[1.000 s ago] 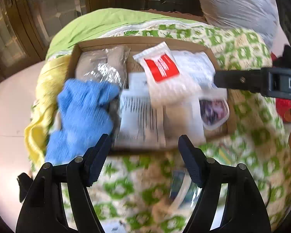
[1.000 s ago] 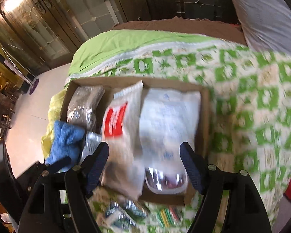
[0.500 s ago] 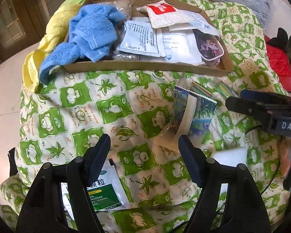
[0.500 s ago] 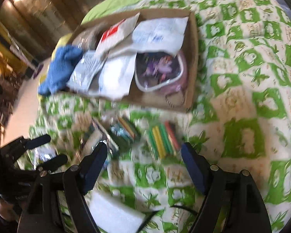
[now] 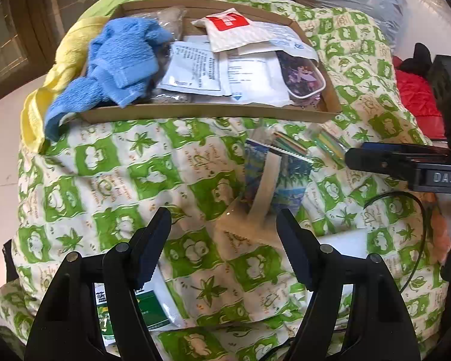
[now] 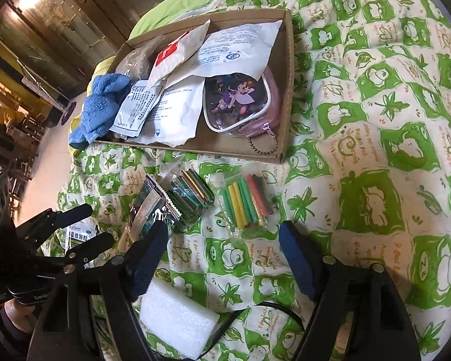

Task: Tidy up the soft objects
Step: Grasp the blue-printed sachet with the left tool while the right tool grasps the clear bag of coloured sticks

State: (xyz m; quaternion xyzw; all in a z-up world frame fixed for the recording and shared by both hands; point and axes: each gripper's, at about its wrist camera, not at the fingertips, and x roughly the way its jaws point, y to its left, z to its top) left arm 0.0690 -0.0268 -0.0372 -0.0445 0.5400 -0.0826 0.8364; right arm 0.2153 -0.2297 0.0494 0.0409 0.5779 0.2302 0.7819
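A: Change noted: both views now look past the cardboard tray (image 6: 287,90), upper frame, to loose packets (image 6: 246,201) mid-frame on the bed quilt (image 6: 391,150).

B: Left gripper (image 5: 224,246) spread, empty. Right gripper (image 6: 224,249), jaws just narrowing, holds nothing. Next pickup likely.

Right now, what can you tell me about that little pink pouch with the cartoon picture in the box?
The pink pouch lies flat in the near right corner of the cardboard box. Its face looks like glossy clear plastic with white piping, over a cartoon figure on a dark purple ground; the sides look like soft pink fabric. A ball chain loops from its near edge onto the box floor. A white printed packet overlaps its far edge. No gripper touches it.
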